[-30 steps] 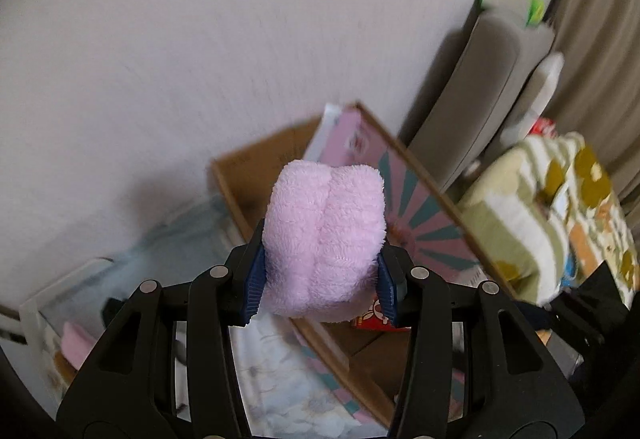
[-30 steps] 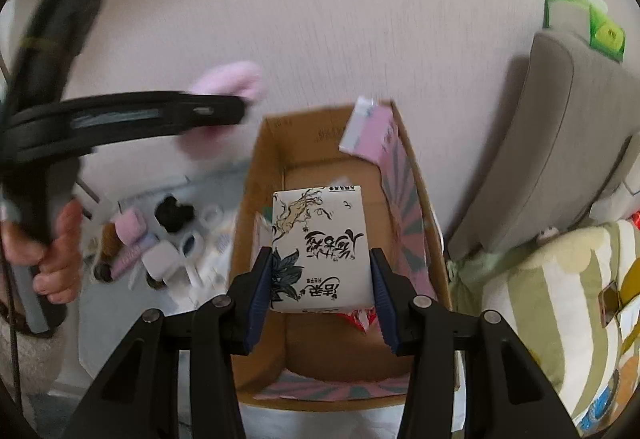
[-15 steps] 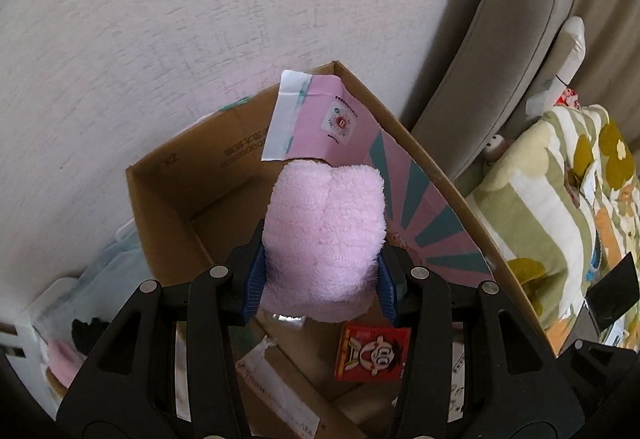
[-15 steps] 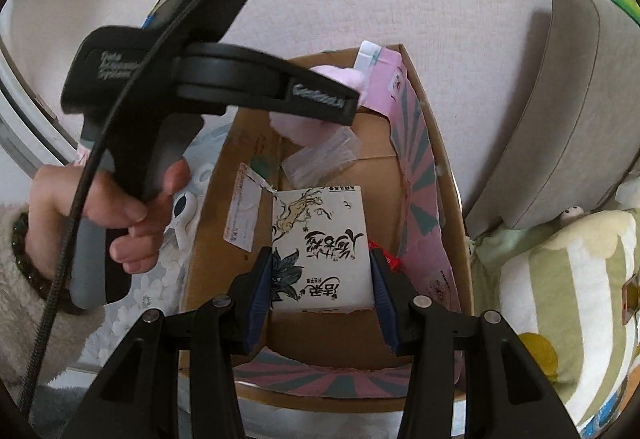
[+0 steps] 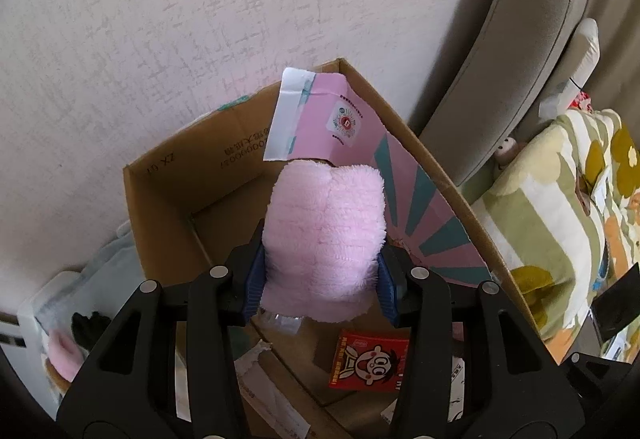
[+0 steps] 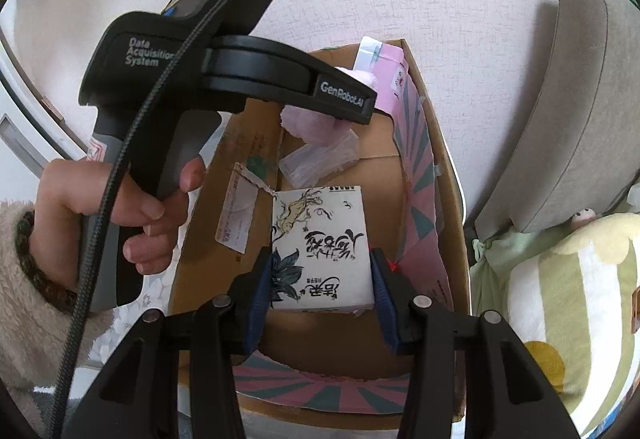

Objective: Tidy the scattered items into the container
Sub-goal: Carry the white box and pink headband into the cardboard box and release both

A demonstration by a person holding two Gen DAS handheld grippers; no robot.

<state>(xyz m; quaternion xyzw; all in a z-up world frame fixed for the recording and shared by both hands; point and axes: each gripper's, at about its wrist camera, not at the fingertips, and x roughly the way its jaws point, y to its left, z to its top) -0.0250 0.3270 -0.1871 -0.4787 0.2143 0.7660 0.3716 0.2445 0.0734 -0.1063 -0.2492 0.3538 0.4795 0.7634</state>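
While the pink plush roll [image 5: 324,235] and the printed packet [image 6: 322,251] are being gripped by closed jaws over the cardboard box [image 6: 440,167], a collision is being risked by crowding.

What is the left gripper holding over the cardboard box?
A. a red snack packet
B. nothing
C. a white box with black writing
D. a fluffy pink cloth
D: the left gripper has its blue pads pressed on both sides of the fluffy pink cloth, above the cardboard box.
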